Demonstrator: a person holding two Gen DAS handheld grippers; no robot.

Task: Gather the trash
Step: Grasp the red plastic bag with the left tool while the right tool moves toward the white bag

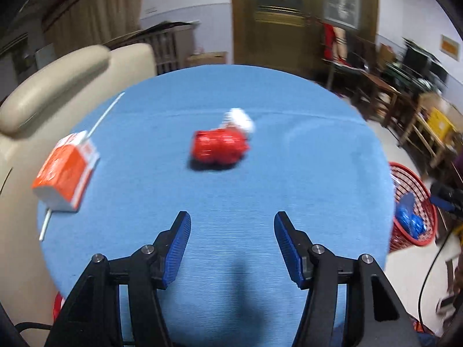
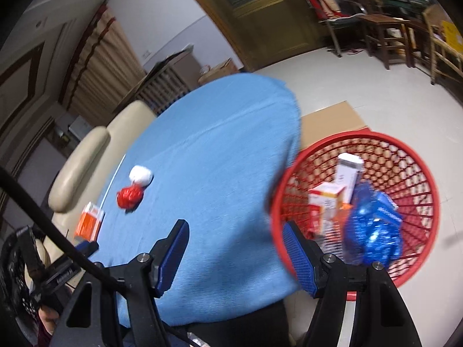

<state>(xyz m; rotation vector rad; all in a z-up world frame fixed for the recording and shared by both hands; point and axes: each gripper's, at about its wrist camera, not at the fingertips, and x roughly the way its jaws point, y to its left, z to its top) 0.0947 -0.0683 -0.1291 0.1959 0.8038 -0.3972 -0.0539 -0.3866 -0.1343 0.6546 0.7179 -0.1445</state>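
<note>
Crumpled red wrapper (image 1: pixel 219 149) lies on the blue tablecloth (image 1: pixel 231 202) straight ahead of the left gripper (image 1: pixel 232 222), long axis crosswise to its wide-open, empty jaws. The right gripper (image 2: pixel 235 231), also spread and empty, sits by the red basket (image 2: pixel 416 159), farther off, so the left looks better placed.

Bare cloth (image 1: pixel 231 196) before left gripper (image 1: pixel 232 231); red wrapper (image 1: pixel 219 148) apparently sole obstacle ahead.
</note>
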